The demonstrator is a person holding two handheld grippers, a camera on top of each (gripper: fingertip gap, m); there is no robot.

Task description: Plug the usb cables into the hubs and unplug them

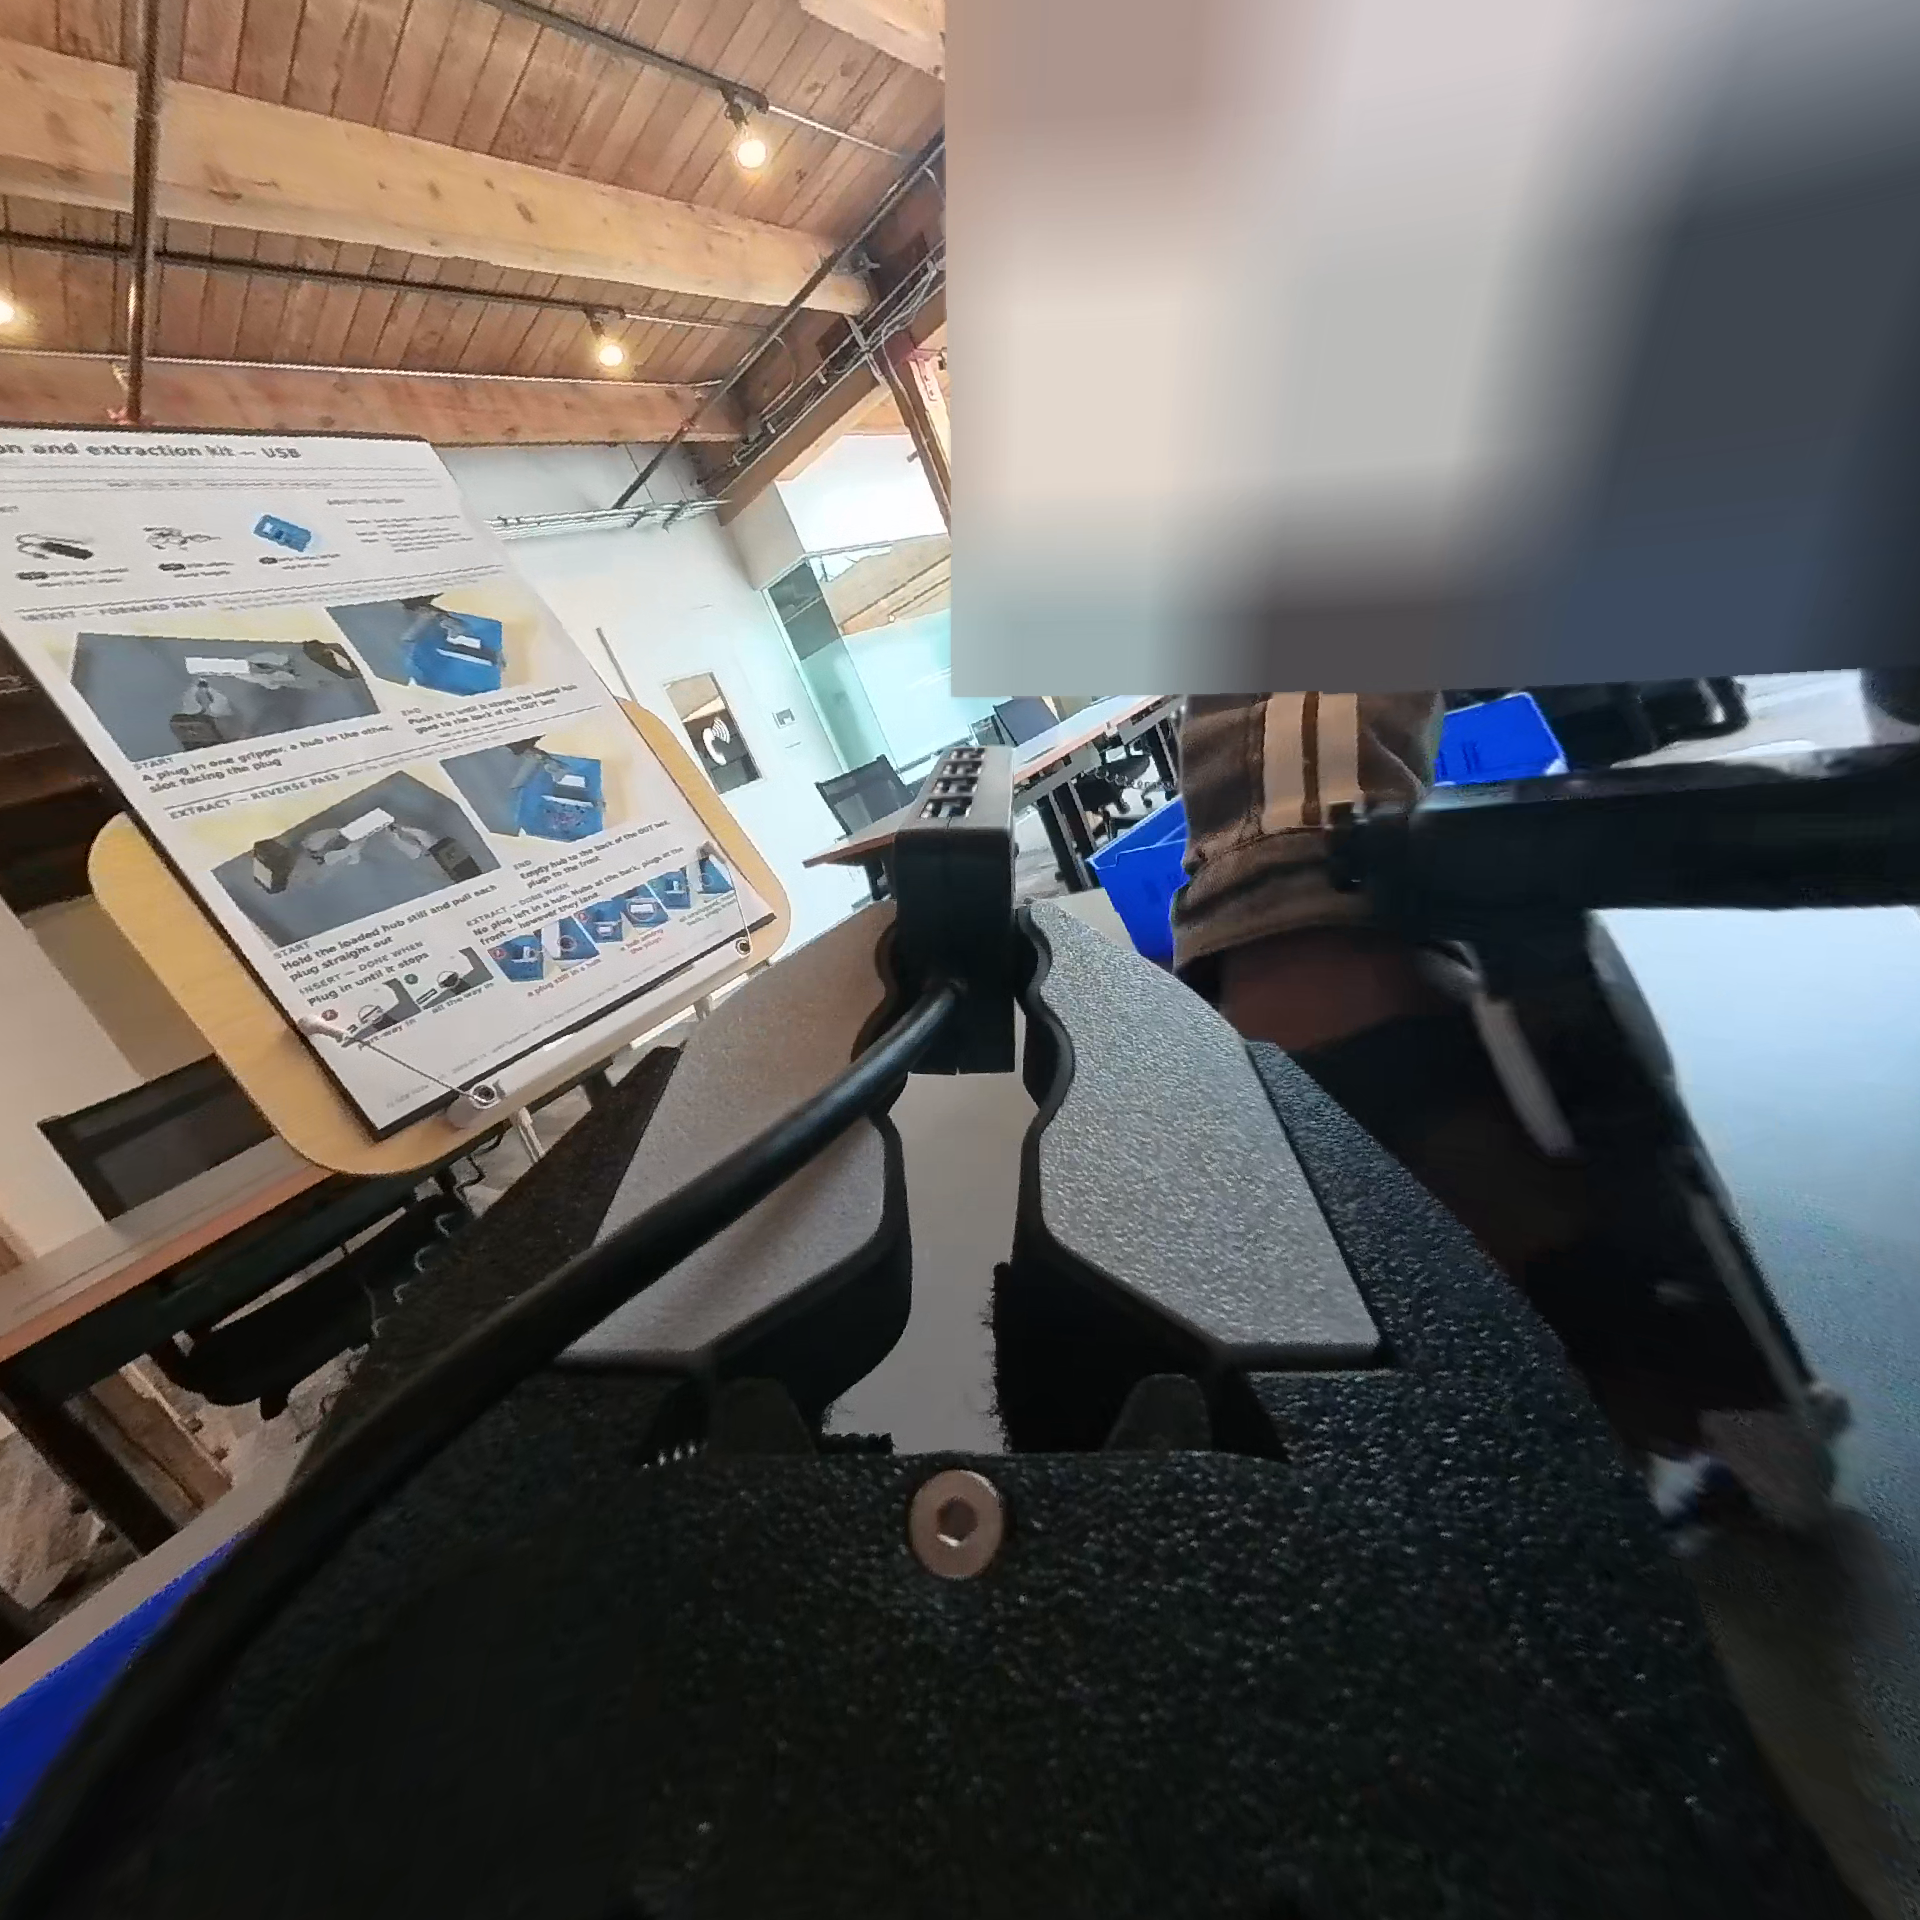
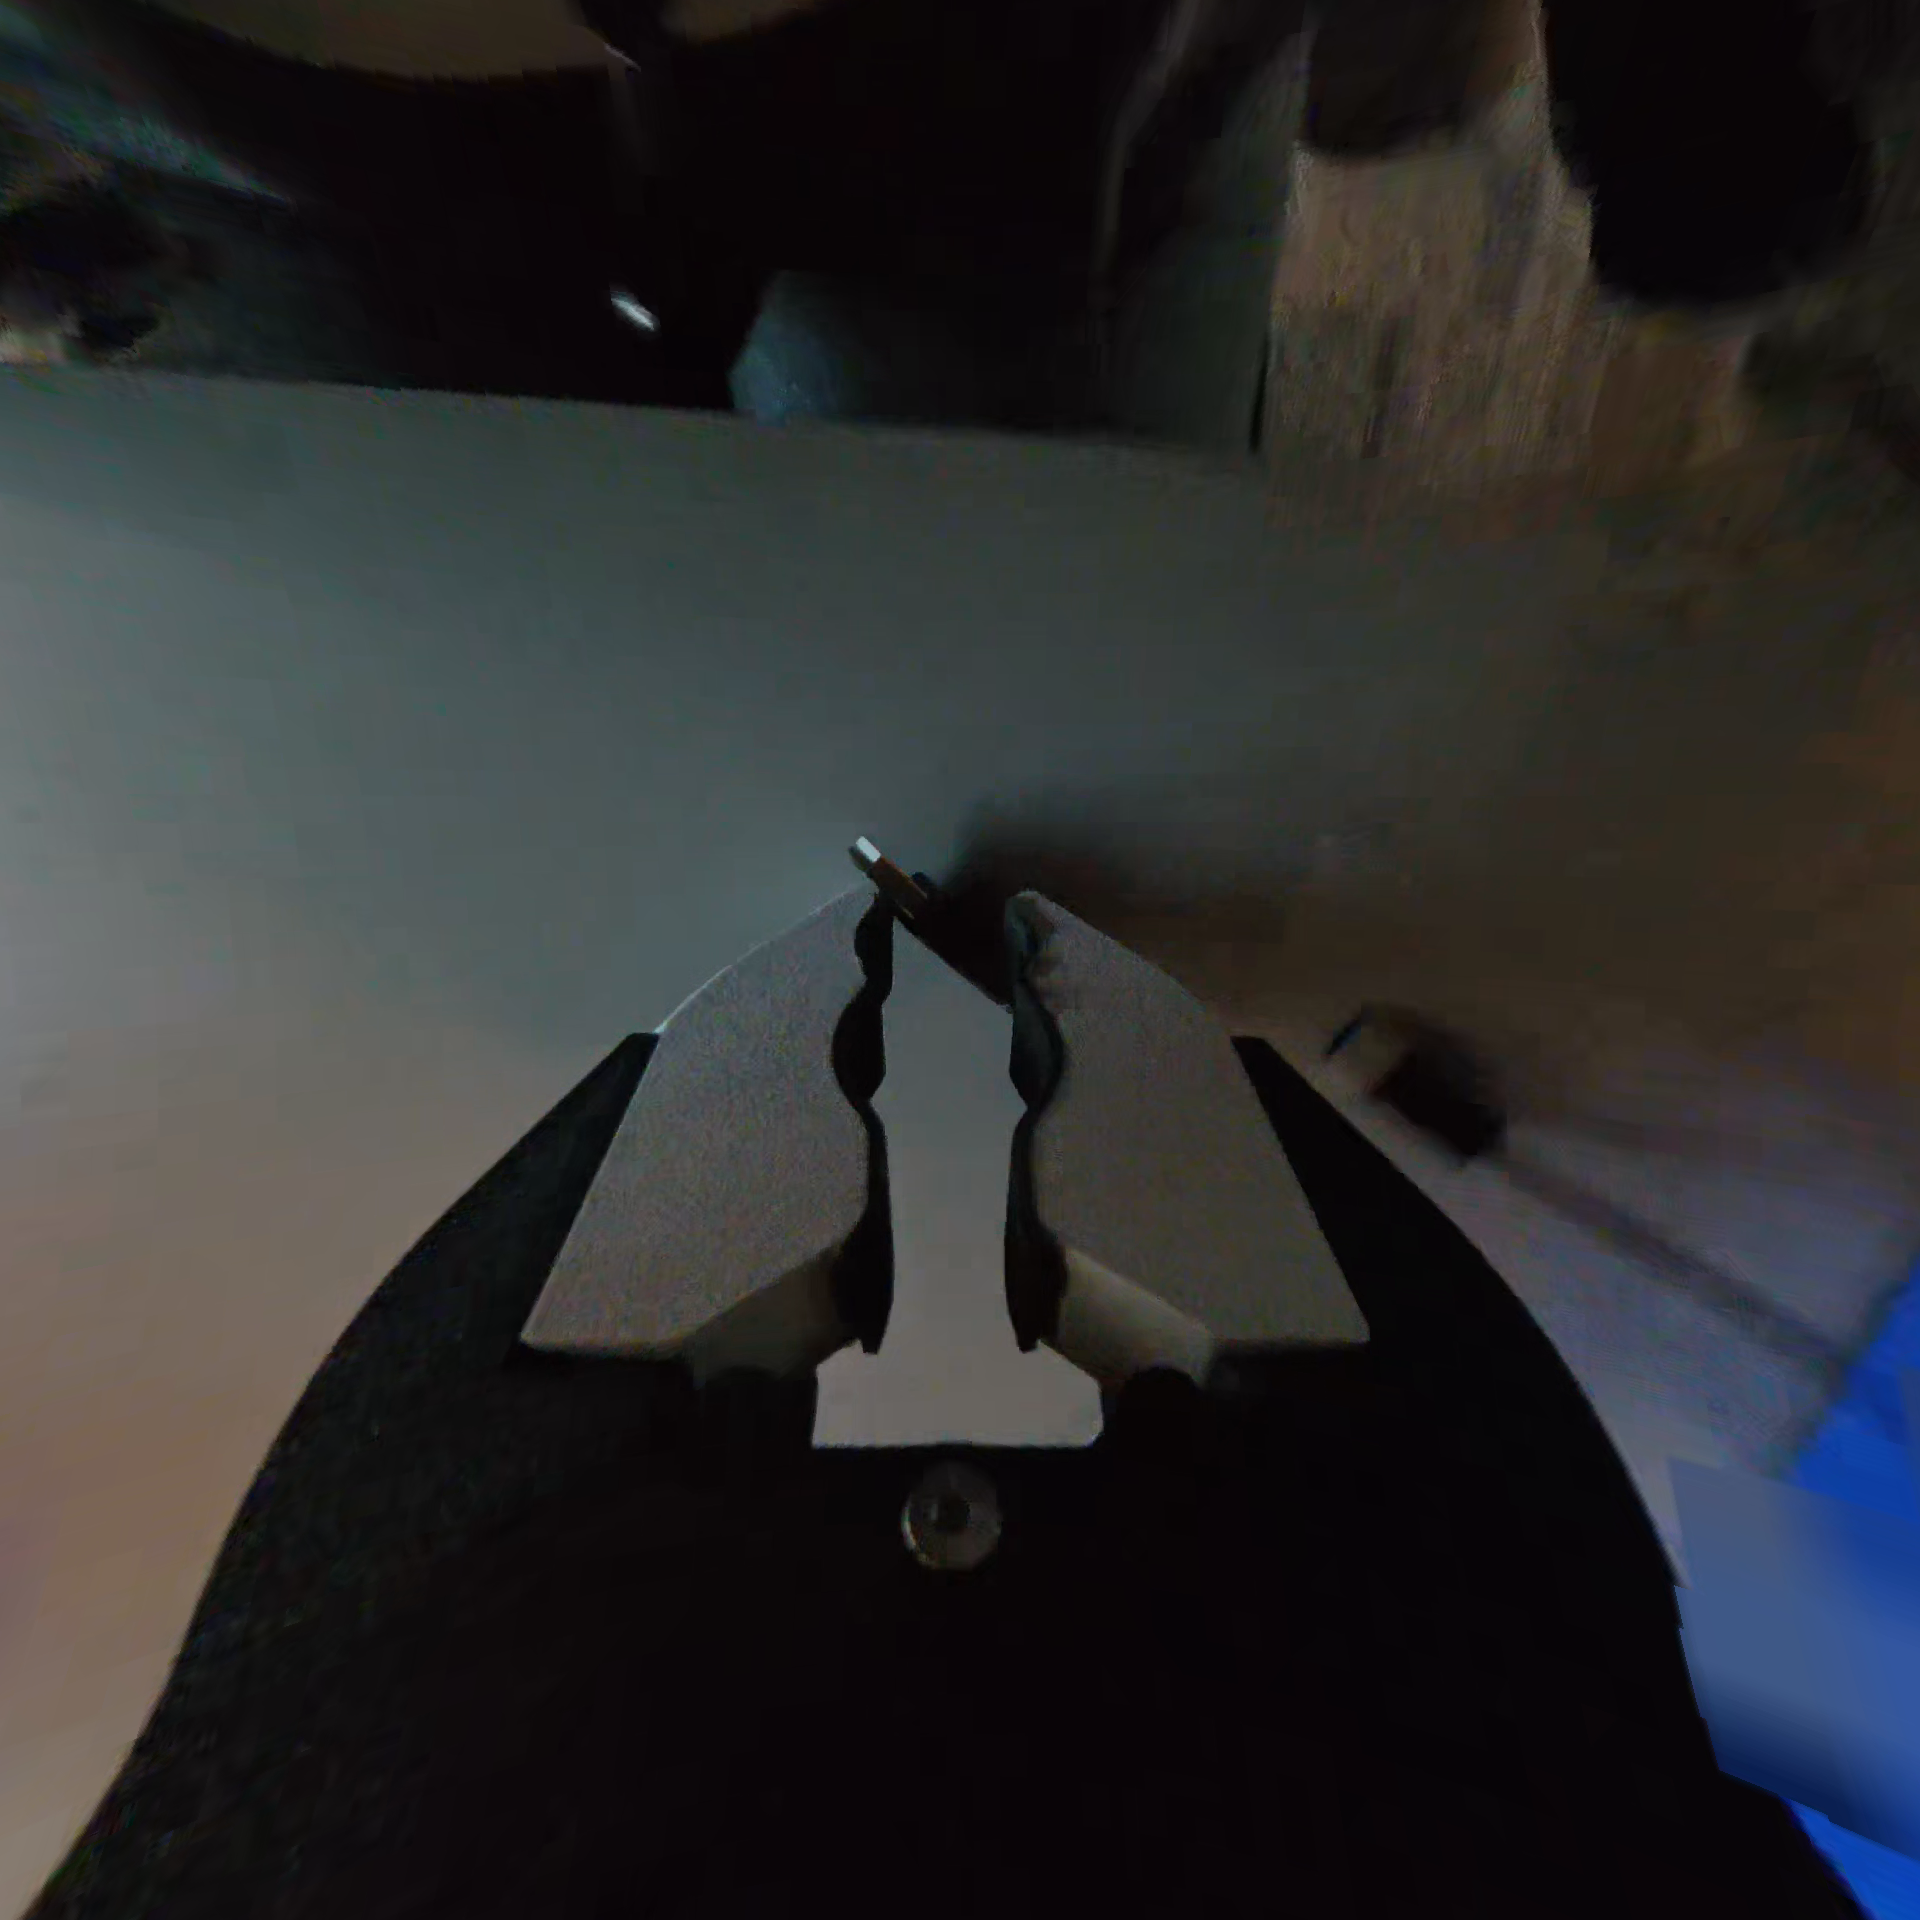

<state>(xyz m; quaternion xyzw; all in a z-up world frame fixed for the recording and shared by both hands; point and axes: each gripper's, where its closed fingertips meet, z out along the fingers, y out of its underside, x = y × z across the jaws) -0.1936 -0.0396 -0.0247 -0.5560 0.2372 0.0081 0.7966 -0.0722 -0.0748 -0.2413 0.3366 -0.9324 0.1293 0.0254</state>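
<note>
In the left wrist view my left gripper is shut on a black USB hub and holds it up in the air, its row of ports on top. The hub's black cable trails back over the left finger. In the right wrist view my right gripper is shut on a USB plug, held slantwise between the tips, its metal end pointing up left over the grey table. The view is dark and blurred. The right gripper also shows at the right of the left wrist view.
An instruction sheet on a wooden stand is at the left. Blue bins sit behind the hub, and a blue bin edge shows at lower right in the right wrist view. A person's striped sleeve is close on the right.
</note>
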